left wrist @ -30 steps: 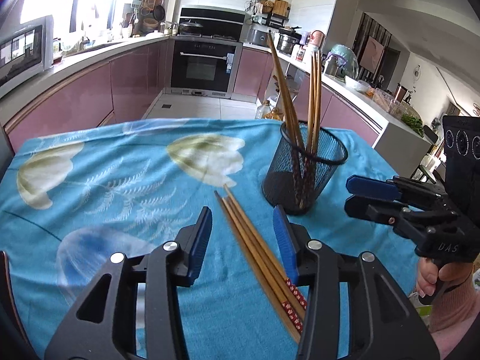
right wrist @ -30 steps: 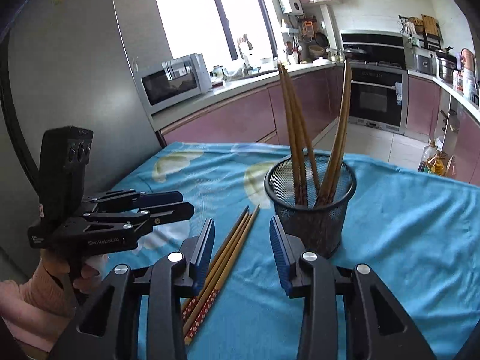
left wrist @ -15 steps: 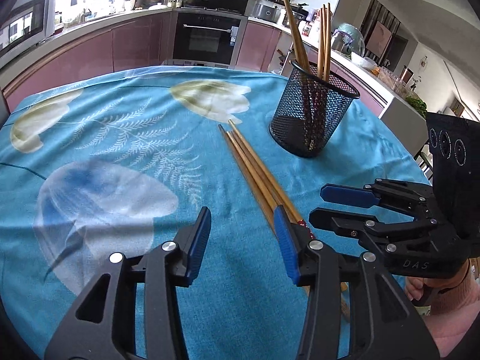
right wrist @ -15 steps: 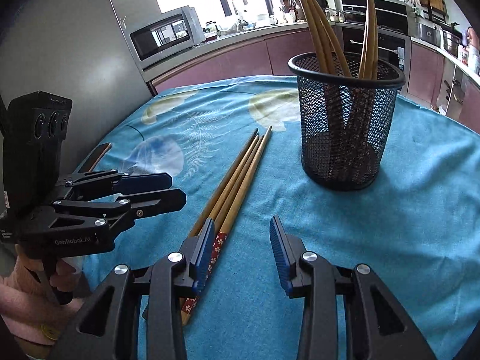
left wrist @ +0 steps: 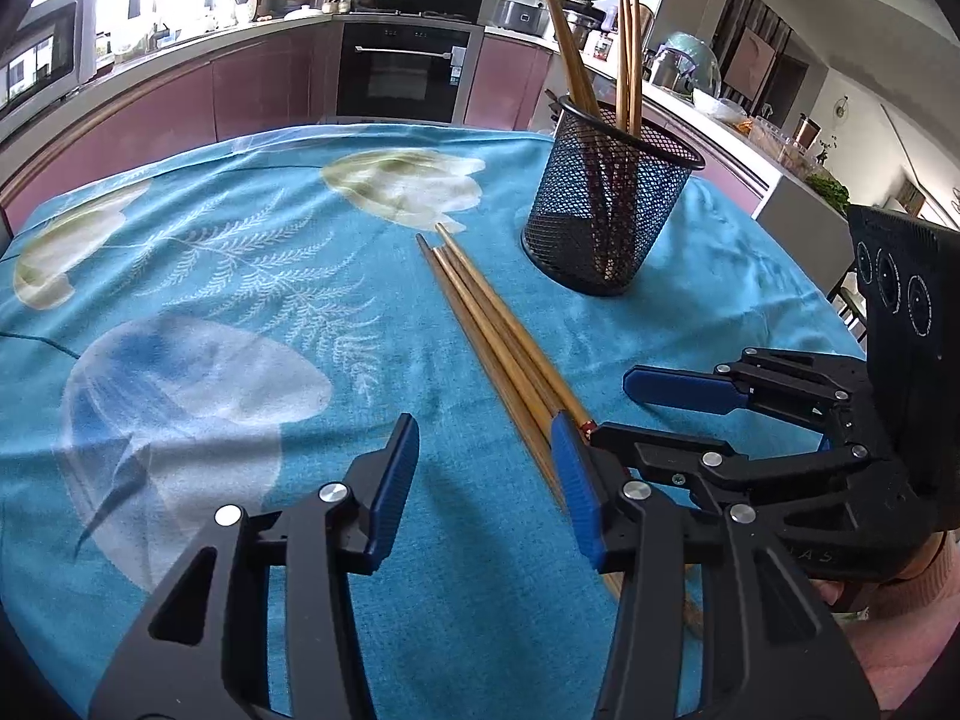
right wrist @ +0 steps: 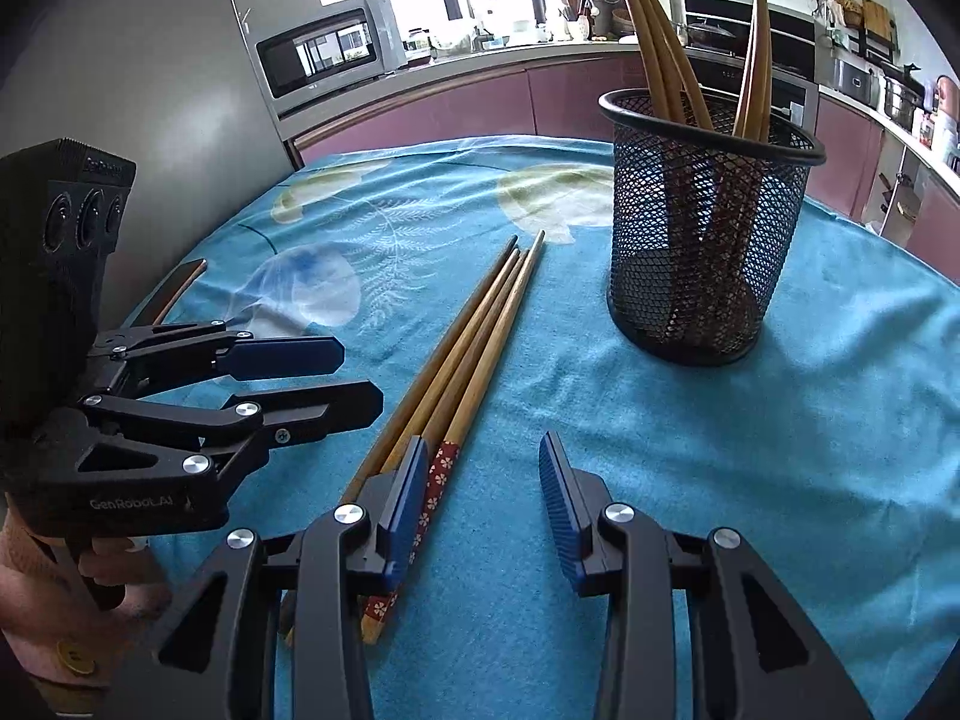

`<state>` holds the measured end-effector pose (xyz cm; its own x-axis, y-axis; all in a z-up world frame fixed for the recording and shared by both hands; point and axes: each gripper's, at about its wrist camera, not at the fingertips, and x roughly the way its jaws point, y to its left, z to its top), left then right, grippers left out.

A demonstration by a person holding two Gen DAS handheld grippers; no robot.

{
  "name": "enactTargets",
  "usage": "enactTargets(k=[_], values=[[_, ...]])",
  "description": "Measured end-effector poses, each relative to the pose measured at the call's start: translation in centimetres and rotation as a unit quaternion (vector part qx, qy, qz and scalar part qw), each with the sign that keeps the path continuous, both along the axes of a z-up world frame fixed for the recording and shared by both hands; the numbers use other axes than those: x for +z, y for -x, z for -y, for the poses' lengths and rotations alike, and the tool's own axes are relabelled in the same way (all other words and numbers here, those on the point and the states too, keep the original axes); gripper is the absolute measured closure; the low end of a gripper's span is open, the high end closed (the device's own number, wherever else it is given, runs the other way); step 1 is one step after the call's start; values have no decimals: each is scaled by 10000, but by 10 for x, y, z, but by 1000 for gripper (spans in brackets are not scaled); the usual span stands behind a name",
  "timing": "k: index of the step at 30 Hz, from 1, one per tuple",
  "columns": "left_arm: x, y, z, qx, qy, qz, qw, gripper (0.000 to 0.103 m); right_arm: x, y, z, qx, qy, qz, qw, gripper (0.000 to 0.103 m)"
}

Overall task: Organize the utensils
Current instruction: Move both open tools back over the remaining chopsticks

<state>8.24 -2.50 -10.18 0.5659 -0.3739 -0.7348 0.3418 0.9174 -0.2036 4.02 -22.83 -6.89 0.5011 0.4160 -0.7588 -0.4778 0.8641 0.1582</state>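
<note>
Over the surface (left wrist: 240, 276) chopsticks (left wrist: 498, 336), I note left hand-held gripper (left wrist: 483, 480) opening, right hand-held gripper (right wrist: 483, 492) parted, both empty.

"GenRobot.AI" printed white on left claw (right wrist: 354, 381) body; "DAS" partly visible on right claw (left wrist: 612, 411).

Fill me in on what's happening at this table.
A person holds a gripper in each hand over a blue tablecloth, tidying chopsticks. Several already stand in the black mesh holder; a bundle of loose chopsticks lies beside it. The left gripper, its jaws opening, and the open right gripper flank the bundle's patterned ends. Neither holds anything.
</note>
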Motion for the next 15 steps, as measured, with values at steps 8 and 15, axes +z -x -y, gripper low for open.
enactTargets(k=[8,15], values=[[-6,-4,6,-62,-150,-53,9999,57,1,-2,7,-99,15,-49,9999,68],[-8,-7,14,-75,-407,13,9991,59,1,-3,11,-135,-44,-76,9999,68]])
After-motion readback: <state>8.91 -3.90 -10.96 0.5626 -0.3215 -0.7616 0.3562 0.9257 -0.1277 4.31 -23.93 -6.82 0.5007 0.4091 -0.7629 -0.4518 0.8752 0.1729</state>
